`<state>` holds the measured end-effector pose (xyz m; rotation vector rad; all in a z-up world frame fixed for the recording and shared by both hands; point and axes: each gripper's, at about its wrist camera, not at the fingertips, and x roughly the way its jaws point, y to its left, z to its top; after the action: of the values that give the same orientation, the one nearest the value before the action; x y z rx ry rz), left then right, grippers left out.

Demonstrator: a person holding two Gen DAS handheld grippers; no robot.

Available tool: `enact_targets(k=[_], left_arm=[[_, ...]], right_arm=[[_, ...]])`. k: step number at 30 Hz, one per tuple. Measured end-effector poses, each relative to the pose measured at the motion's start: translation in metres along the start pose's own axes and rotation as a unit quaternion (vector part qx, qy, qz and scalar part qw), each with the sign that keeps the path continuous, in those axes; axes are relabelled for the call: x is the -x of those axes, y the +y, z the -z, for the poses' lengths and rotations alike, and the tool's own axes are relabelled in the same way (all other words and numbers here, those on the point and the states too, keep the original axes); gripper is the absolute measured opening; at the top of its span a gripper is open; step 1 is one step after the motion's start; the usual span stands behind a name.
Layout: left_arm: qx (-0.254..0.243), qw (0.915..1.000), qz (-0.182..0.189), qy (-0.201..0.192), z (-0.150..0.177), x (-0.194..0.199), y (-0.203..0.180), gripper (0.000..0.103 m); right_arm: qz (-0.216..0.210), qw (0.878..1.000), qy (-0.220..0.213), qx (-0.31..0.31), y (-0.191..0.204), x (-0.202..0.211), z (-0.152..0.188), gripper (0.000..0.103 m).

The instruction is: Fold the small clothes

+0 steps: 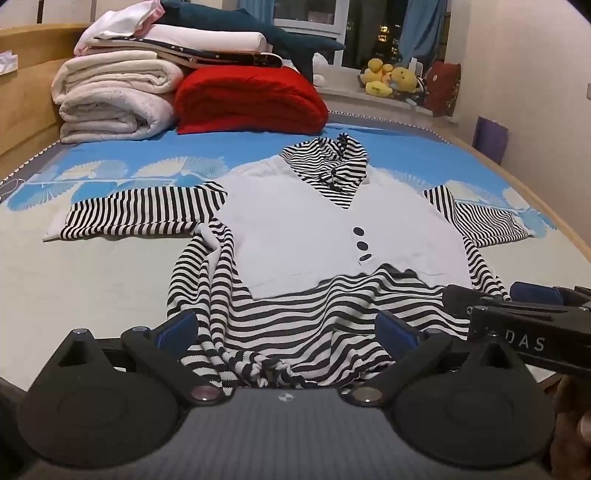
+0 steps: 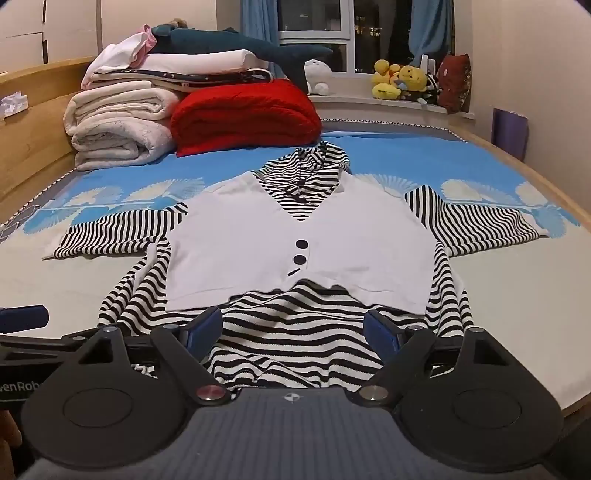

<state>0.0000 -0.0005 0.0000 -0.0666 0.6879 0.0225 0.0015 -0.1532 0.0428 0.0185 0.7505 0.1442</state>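
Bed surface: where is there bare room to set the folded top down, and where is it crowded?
Free: the pale sheet left of the striped top, below its left sleeve, and the pale strip right of it, below the right sleeve. Crowded: the far left corner, with stacked blankets and a red blanket.

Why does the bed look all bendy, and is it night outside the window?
Left wrist view: the fisheye lens curves the wooden bed edge and darkens the corners; the window is dark with small lights. Right wrist view: same bending, indoor light, the black-and-white striped top with white vest front looks sharp.
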Motion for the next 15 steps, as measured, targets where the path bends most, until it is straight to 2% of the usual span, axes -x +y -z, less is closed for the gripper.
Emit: enact_targets(k=[15], left_arm=[[0.000, 1.0000, 0.000, -0.003, 0.0028, -0.0003, -0.0010, 0.102]], right_arm=[[0.003, 1.000, 0.001, -0.004, 0.0004, 0.0001, -0.0005, 0.085]])
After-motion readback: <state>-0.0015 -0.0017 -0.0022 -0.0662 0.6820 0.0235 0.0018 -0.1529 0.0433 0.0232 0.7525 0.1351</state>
